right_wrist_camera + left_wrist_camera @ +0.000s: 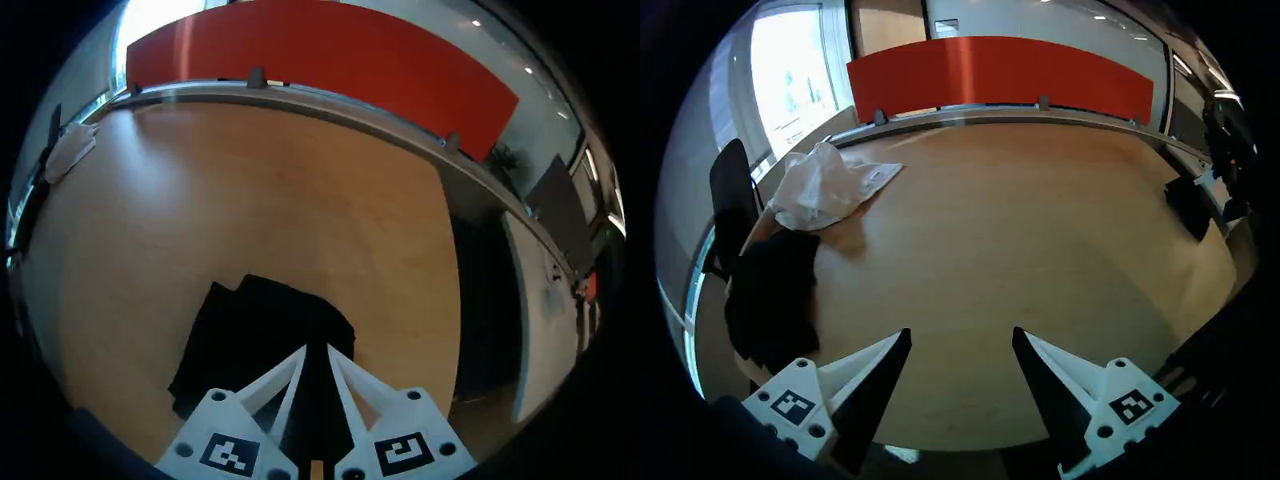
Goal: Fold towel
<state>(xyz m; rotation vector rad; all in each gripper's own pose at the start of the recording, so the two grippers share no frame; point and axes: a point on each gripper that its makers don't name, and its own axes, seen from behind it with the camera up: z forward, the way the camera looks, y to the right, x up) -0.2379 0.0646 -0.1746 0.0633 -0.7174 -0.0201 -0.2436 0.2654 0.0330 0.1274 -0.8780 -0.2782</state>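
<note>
A folded black towel (256, 336) lies flat on the wooden table (240, 200), right under my right gripper (317, 352). Its fingers are drawn almost together with dark cloth between them. In the left gripper view that towel is a small dark patch (1190, 206) at the table's far right edge. My left gripper (962, 340) hangs open above the near edge of the table (1000, 240), with nothing between its fingers. A crumpled white towel (828, 188) sits at the far left, also seen as the white towel (68, 148) in the right gripper view. Another black cloth (772, 296) is heaped at the left edge.
A red partition (1000, 76) on a metal rail runs along the table's back edge. A black chair (730, 200) stands beyond the left edge by a bright window. Dark floor and a white cabinet (536, 320) lie past the table's right edge.
</note>
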